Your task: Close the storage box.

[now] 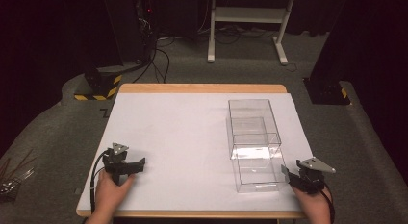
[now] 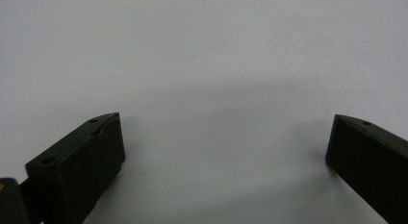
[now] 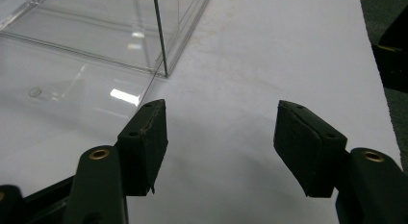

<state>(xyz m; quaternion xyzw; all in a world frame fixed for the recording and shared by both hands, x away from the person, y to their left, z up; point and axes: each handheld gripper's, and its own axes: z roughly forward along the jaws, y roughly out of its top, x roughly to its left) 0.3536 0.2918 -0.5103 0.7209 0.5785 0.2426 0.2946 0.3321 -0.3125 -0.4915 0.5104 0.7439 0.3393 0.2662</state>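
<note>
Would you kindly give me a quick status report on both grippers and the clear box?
Left gripper open, on bare white table. Right gripper open, empty, beside clear box, not touching. Nothing in the way.

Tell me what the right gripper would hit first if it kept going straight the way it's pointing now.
Probably nothing but the white table top. The right gripper is open and points just past the near corner of the clear plastic box, which sits left of its line. Its left side might graze that corner; depth is hard to judge.
</note>
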